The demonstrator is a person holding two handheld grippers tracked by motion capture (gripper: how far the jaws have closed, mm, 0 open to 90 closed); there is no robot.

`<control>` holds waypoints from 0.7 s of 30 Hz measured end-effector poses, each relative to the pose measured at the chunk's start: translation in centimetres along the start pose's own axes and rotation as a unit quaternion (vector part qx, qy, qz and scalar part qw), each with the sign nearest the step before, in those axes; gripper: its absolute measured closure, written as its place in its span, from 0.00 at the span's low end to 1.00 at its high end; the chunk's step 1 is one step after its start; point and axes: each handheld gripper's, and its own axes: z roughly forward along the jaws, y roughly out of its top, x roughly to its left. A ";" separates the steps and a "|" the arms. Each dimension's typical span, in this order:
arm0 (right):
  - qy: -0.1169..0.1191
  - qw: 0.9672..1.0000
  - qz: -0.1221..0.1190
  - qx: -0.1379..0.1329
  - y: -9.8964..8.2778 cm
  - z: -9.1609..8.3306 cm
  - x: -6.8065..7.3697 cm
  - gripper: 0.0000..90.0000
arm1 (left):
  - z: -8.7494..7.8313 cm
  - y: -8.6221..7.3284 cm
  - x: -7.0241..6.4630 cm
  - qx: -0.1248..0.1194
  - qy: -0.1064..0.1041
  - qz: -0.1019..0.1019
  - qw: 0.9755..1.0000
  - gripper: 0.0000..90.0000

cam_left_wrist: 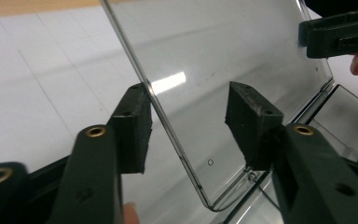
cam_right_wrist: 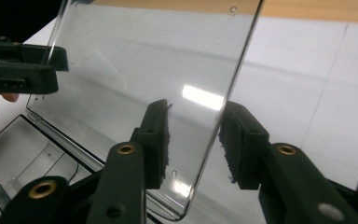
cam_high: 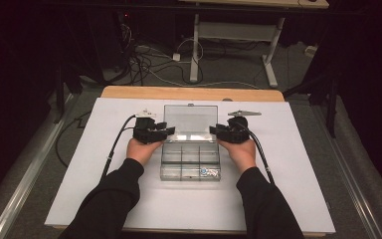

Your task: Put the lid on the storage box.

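Both grippers are taking the raised lid of the clear compartment box

The lid point(cam_high: 189, 118) is standing up at the far side of the box point(cam_high: 190, 159), in the middle of the white table point(cam_high: 104, 199). The left gripper point(cam_left_wrist: 186, 123) and the right gripper point(cam_right_wrist: 193, 140) are straddling its side edges, half closed, not pinching yet. Better to squeeze both evenly, near the hinge, so the lid is not twisting.
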 end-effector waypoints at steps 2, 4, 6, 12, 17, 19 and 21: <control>-0.008 1.000 -0.010 -0.004 0.1 -0.4 0.3 0.76 | -0.4 0.1 -0.2 -0.005 0.002 0.003 1.000 0.60; -0.012 1.000 -0.019 -0.007 0.1 -0.8 0.5 0.79 | -0.8 0.1 -0.4 -0.011 0.005 0.009 1.000 0.64; -0.017 0.999 -0.027 -0.012 0.1 -1.2 0.7 0.81 | -1.1 0.0 -0.6 -0.014 0.007 0.015 1.000 0.67; -0.024 0.999 -0.042 -0.021 0.0 -2.1 1.2 0.87 | -2.0 -0.1 -1.2 -0.018 0.009 0.026 0.999 0.71; -0.022 0.998 -0.048 -0.025 -0.2 -2.7 1.5 0.88 | -2.6 -0.2 -1.7 -0.023 0.006 0.033 0.999 0.73; -0.028 0.998 -0.053 -0.022 -0.4 -3.0 1.7 0.87 | -2.8 -0.3 -1.8 -0.024 0.004 0.035 0.999 0.73; -0.028 0.998 -0.056 -0.020 -0.6 -3.4 1.9 0.87 | -3.0 -0.4 -2.0 -0.024 0.004 0.040 0.999 0.73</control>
